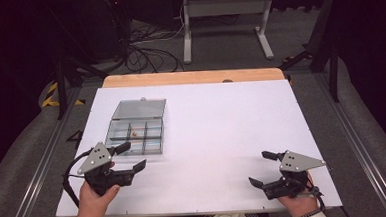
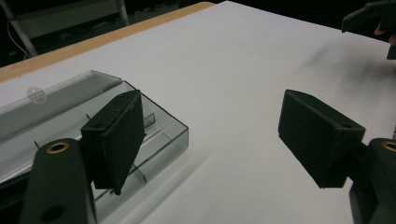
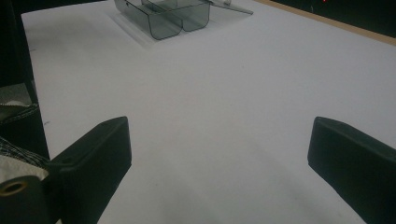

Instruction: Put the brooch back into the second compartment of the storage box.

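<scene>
A clear smoky plastic organiser box (image 1: 137,134) with small compartments lies on the white table (image 1: 222,132) at the left, its lid (image 1: 140,109) folded back flat. A tiny orange-brown item (image 1: 133,133) sits in one middle compartment. My left gripper (image 1: 131,157) is open just in front of the box, one jaw over the box's near corner (image 2: 168,135). My right gripper (image 1: 262,169) is open near the front right of the table, nothing between its jaws. The box (image 3: 163,16) lies far ahead in the right gripper view.
The white sheet covers a wooden tabletop whose edge (image 1: 194,77) shows at the back. Beyond it stand a grey metal frame (image 1: 224,21) and loose cables (image 1: 148,53) on the floor. The other gripper's jaw tip (image 2: 369,16) pokes in at the top right of the left gripper view.
</scene>
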A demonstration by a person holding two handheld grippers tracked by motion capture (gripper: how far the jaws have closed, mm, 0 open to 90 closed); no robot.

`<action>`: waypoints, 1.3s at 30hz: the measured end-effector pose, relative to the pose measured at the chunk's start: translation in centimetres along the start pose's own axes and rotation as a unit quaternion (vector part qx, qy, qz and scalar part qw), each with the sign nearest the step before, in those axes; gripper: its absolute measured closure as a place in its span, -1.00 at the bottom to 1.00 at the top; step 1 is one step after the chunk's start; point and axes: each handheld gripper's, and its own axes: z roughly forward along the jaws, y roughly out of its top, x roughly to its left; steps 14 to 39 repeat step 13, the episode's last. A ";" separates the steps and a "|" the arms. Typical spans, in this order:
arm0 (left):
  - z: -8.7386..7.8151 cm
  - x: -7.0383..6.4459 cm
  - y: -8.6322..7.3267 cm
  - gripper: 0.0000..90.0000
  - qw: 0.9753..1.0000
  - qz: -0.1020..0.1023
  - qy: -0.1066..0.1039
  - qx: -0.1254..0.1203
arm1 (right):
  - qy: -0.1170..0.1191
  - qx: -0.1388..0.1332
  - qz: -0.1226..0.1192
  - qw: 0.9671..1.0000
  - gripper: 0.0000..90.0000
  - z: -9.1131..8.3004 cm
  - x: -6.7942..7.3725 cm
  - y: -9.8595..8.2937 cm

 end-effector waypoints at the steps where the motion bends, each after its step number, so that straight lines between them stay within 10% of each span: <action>1: -0.1 -0.1 -0.5 -0.50 1.000 0.000 0.002 0.000 | 0.000 0.000 0.000 1.000 -0.85 0.0 0.0 0.0; 13: -0.7 -0.4 -3.4 -0.61 1.000 -0.015 0.018 0.011 | 0.002 0.000 0.000 1.000 -0.85 0.0 0.0 0.0; 39: -0.7 -0.4 -3.4 -0.61 1.000 -0.015 0.018 0.011 | 0.002 0.000 0.000 1.000 -0.85 0.0 0.0 0.0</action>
